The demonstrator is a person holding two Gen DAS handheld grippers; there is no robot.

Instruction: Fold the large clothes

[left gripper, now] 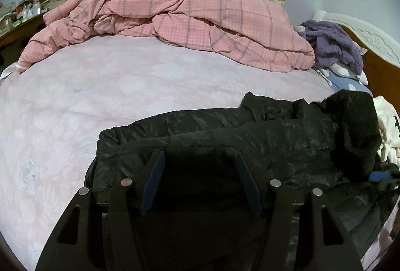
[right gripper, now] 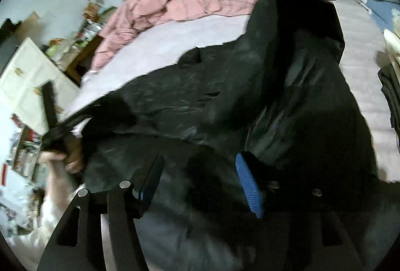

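the black padded jacket [left gripper: 225,136] is lying on the pink bed sheet [left gripper: 100,96], near the front edge of the bed, with its hood [left gripper: 355,126] toward the headboard side. judging by the left wrist view, it is already narrowed into a long strip, one sleeve or side panel lying folded along the body, so the lengthwise folds seem done or nearly done. the crosswise folds, bringing hem toward hood, are still looking undone, and the jacket is far from a compact bundle. a heap of pale clothes [left gripper: 386,126] is waiting at the right edge, so more work is probably left.

the left gripper [left gripper: 200,158] is hovering low over the hem end of the jacket, tilted downward, its jaws standing about half open; dark cloth is lying between and under them, but the shadow makes it hard to say whether the pads are pressing on it.

the right gripper [right gripper: 200,163] is also pointing down at the jacket, in a blurred view. its jaws are parted, and a fold of jacket is draping over the right finger [right gripper: 248,186]; a true grip cannot be told. a hand [right gripper: 72,158] at the left is holding the other gripper beside the jacket's edge.
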